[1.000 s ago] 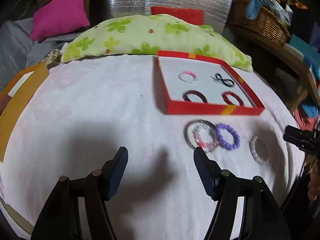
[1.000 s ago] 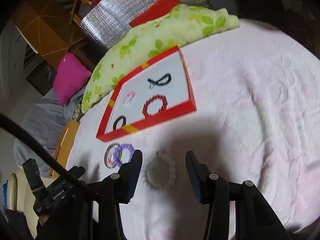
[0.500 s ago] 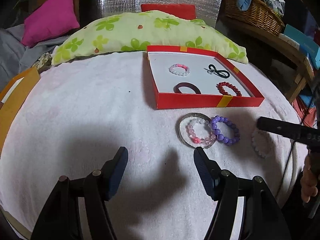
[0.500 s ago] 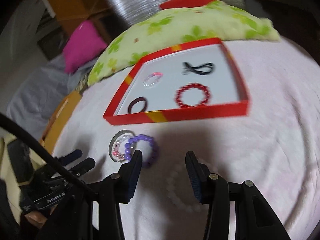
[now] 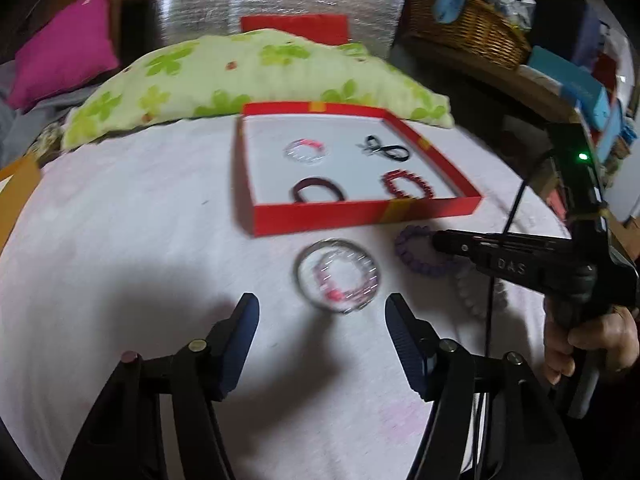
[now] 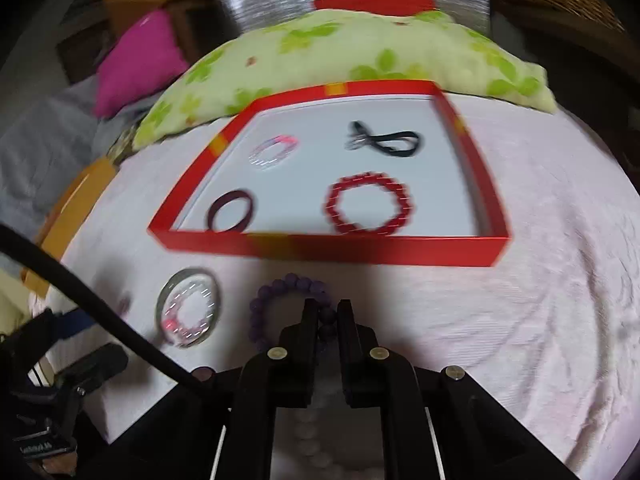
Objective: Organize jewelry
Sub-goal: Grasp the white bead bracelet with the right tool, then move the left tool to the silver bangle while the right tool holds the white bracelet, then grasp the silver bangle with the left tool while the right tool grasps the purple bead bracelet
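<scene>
A red tray on the white cloth holds a pink-clear bracelet, a black cord, a dark band and a red bead bracelet. In front of it lie a silver bangle with a pink bead bracelet inside, a purple bead bracelet and a white bead bracelet. My right gripper is shut on the purple bracelet's near side. My left gripper is open and empty, just short of the bangle.
A green floral pillow lies behind the tray, with a pink cushion at the far left and a wicker basket on a shelf at the right. An orange board sits at the left edge.
My right gripper moved forward past the white bracelet and closed on the purple bracelet. My left gripper drew closer to the bangle and stays open.
</scene>
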Action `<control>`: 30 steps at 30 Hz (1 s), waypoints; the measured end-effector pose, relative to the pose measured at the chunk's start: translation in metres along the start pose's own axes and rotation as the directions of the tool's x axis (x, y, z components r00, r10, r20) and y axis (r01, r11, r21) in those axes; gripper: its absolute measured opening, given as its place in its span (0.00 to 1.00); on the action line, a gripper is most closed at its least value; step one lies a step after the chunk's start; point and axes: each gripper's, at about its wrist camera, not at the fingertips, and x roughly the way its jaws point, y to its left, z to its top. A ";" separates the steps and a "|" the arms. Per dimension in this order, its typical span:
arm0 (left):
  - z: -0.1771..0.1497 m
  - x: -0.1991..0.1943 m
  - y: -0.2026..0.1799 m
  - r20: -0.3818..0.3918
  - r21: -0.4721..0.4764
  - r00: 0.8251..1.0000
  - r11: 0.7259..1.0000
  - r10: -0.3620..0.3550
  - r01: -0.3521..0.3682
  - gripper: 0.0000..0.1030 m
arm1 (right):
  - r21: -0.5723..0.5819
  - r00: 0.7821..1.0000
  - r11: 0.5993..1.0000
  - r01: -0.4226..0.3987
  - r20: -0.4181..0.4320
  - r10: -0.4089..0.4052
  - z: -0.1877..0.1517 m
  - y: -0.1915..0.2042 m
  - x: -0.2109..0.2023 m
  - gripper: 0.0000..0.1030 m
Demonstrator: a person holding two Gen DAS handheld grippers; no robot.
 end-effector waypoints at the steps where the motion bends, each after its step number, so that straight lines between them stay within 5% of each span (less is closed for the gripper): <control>1: 0.002 0.002 -0.002 -0.003 0.008 1.000 1.000 -0.010 0.010 0.65 | 0.033 1.000 0.999 0.006 -0.005 -0.006 0.001 -0.008 -0.001 0.10; 9: 0.013 0.034 -0.019 -0.069 0.019 0.997 1.000 -0.018 0.019 0.71 | 0.124 0.998 0.992 -0.020 -0.049 0.026 0.001 -0.029 -0.001 0.10; 14: 0.015 0.060 -0.019 -0.117 0.006 0.992 0.999 0.041 -0.040 0.71 | 0.136 0.998 0.990 -0.032 -0.054 0.040 0.000 -0.029 -0.001 0.11; 20: 0.010 0.064 -0.020 -0.078 0.050 0.994 0.996 0.077 -0.073 0.71 | 0.154 0.997 0.987 -0.050 -0.051 0.059 -0.001 -0.032 0.001 0.11; 22: 0.009 0.064 -0.023 -0.065 0.081 0.993 0.993 0.094 -0.089 0.61 | 0.157 0.997 0.986 -0.051 -0.048 0.060 -0.001 -0.032 0.001 0.11; 25: 0.008 0.057 -0.021 -0.047 0.070 0.996 0.995 0.077 -0.074 0.61 | 0.153 0.998 0.987 -0.045 -0.040 0.052 -0.003 -0.031 0.000 0.11; 30: 0.009 0.029 -0.022 0.050 0.101 0.996 0.992 0.077 -0.082 0.61 | 0.151 0.998 0.988 -0.044 -0.029 0.049 -0.004 -0.030 -0.001 0.11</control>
